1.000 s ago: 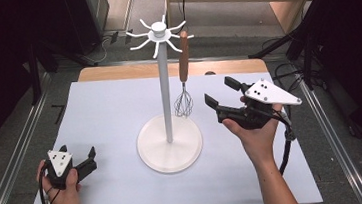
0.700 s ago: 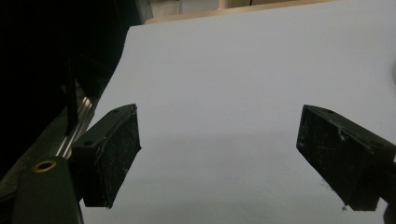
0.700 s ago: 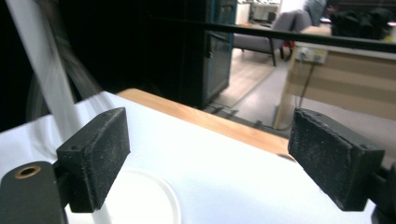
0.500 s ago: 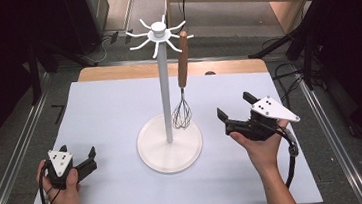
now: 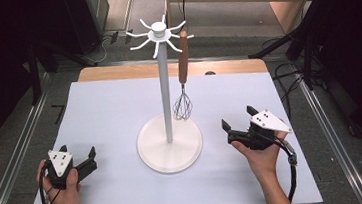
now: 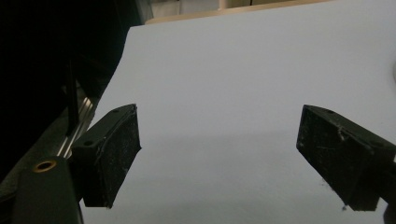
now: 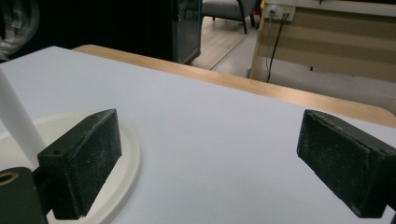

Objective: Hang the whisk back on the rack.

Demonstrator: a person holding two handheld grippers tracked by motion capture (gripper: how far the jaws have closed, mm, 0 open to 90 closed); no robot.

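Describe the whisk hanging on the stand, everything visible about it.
The whisk hangs upright from one hook of the white stand, handle up, wires down. Its handle looks like brown wood, narrow and rounded; below it a short metal neck leads to a balloon of thin steel wires. The wire head hangs just above the stand's round base, right of the pole and apart from it, as far as the high view shows. Nothing but the hook touches it; the right tool is open, off to its right.

right gripper [image 7: 208,163] – both black jaws stand wide apart, nothing between them | white table cover [image 7: 210,140] under the jaws | round white stand base [image 7: 133,154] just behind the left jaw, its white pole [image 7: 16,123] at the left edge | wooden table edge [image 7: 243,84] behind – floor beyond
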